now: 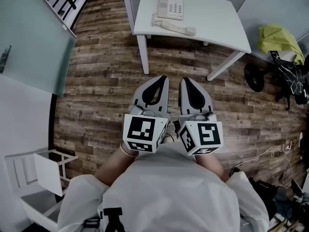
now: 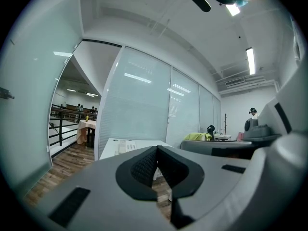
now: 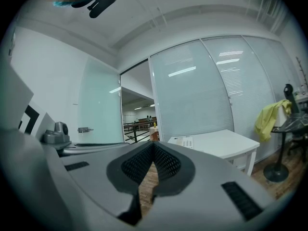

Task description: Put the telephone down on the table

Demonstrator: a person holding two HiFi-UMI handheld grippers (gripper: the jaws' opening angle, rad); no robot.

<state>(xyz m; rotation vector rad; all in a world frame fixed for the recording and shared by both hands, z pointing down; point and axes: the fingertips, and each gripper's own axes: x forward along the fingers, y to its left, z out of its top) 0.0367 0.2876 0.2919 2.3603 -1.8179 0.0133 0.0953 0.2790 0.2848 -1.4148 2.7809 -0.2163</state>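
left gripper view now: the telephone [image 2: 126, 147] is a tiny pale slab, near end hidden behind the left gripper [image 2: 157, 149], keys too small to make out. distant people [image 2: 79, 108] by the railing [image 2: 60, 129], just specks. head view: both hands hidden under the marker cubes [image 1: 145, 132], white chair [image 1: 48, 173] cut off at the bottom-left.

A smooth, matt white table [image 1: 212, 18] carries a cream plastic telephone [image 1: 171, 7]. Under the table runs a floor [image 1: 106, 81] of rough-grained, weathered wood planks. Before the table, the left gripper [image 1: 161, 79] and right gripper [image 1: 185, 79] show matt grey plastic shells and black ribbed pads [image 2: 144, 166]. Right of the table lies yellow-green cloth [image 1: 277, 37]; behind it stand frosted glass panels [image 3: 192, 100].
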